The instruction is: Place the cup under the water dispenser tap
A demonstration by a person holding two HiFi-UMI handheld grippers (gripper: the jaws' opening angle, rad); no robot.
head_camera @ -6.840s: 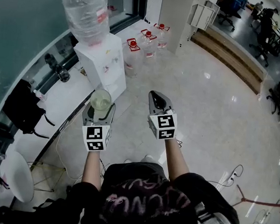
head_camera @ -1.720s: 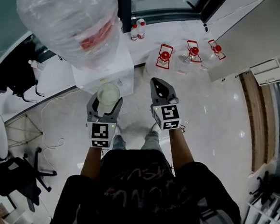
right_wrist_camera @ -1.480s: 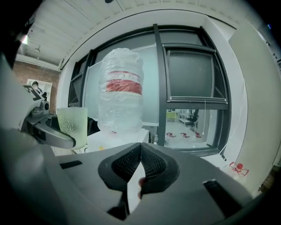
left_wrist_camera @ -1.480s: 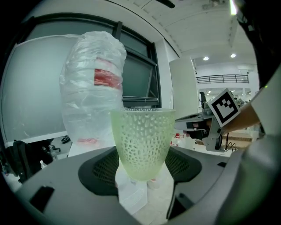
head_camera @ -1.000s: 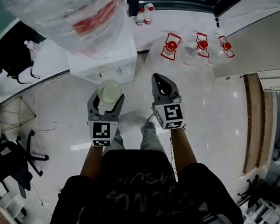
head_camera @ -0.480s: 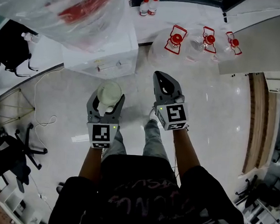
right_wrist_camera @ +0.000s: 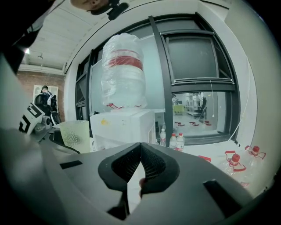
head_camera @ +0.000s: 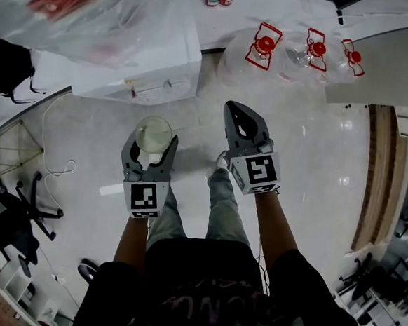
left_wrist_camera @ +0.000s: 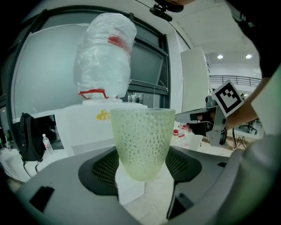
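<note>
Wide-set jaws of left gripper (head_camera: 151, 143) clamp cup (left_wrist_camera: 142, 143) low on its taper, judged light, stiff, dimpled plastic, possibly slick; right gripper (right_wrist_camera: 140, 151) jaws together, empty.

in the head view the top edge cuts off most of the big water bottle (head_camera: 89, 9) that stands on the white dispenser (head_camera: 166, 61). in the left gripper view the cup (left_wrist_camera: 142, 140) covers part of the dispenser's front, and the yellow logo (left_wrist_camera: 103, 115) there is too small to read.
</note>
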